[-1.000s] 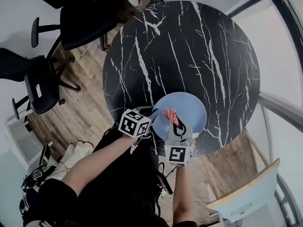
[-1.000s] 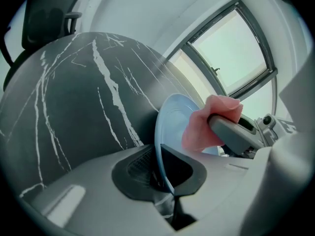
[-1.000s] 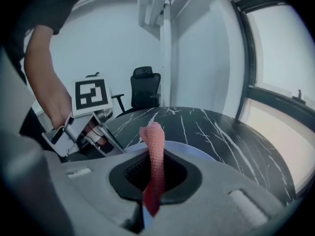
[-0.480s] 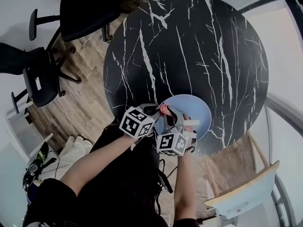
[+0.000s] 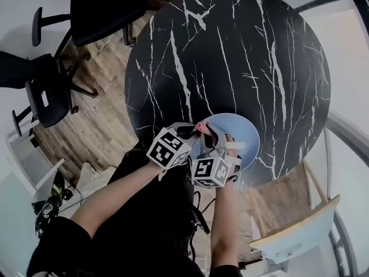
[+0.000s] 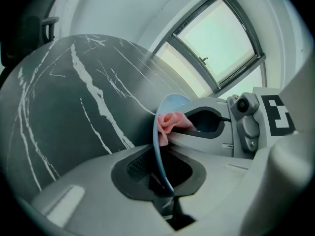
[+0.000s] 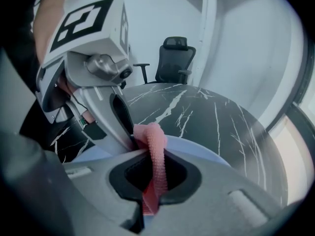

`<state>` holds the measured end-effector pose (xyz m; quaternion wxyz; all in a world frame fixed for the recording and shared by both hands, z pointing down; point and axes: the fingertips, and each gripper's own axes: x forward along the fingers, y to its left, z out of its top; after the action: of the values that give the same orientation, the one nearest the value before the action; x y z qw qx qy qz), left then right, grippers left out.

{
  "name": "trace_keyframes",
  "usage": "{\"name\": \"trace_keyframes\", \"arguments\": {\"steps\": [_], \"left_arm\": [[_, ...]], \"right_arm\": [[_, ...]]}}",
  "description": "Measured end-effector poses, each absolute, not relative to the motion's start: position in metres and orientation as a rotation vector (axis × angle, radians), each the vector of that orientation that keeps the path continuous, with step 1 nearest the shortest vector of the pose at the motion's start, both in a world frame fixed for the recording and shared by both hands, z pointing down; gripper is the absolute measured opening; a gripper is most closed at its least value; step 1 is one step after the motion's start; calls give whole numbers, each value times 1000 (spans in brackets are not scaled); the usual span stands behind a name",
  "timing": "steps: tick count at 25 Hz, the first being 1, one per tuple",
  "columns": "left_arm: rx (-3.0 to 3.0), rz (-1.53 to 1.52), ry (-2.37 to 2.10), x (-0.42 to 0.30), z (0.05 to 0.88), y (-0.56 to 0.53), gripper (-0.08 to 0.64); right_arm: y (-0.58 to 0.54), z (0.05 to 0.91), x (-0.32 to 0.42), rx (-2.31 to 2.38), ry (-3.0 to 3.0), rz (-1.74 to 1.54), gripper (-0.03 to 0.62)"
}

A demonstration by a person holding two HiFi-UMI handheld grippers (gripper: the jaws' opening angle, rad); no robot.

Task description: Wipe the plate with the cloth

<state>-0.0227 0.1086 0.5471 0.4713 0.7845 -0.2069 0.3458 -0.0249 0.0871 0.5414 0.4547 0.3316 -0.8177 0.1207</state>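
Observation:
A light-blue plate [image 5: 237,133] is at the near edge of the black marble table [image 5: 230,51]. My left gripper [image 5: 190,136] is shut on its near-left rim; the rim [image 6: 158,146] runs edge-on between the jaws, which have just been opening a little with the rim still between them. My right gripper [image 5: 211,138] is shut on a pink cloth [image 5: 202,126] that hangs in a strip [image 7: 153,156] from its jaws onto the plate [image 7: 197,154]. The cloth's bunched end [image 6: 170,123] presses on the plate beside the left gripper [image 7: 98,107]. The two grippers sit close together.
Black office chairs [image 5: 98,10] [image 5: 49,97] stand on the wood floor beyond the table's left side. A pale wooden chair [image 5: 300,235] is at the lower right. A window [image 6: 221,48] lies past the table's far edge.
My right gripper has come down, rolled and shifted toward the left gripper, bringing the cloth onto the plate's near-left part. The left gripper has kept its place on the rim.

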Motion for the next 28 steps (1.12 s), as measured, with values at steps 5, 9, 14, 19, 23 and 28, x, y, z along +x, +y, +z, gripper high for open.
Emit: {"name": "trace_keyframes", "arguments": {"steps": [5,9,14,19,23,28], "left_arm": [[1946,881,-491,-22,548,110,31],[1945,883,-491,-24,547,109,34],[1944,883,-503,-22,547,110,38],[1932,870,-506,-24,547,109,38],[1938,864,-509,-23,547,108,35],[1942,860,-512,-23,547,108,35]], "right_arm": [[76,541,-13,869,-1977,303,9],[66,541,-2,909,-1937,275,9],[62,541,7,913,-1894,227,9],[56,541,18,923,-1847,185,9],[52,541,32,938,-1828,161,9],[51,542,61,914,-1714,42,9]]}}
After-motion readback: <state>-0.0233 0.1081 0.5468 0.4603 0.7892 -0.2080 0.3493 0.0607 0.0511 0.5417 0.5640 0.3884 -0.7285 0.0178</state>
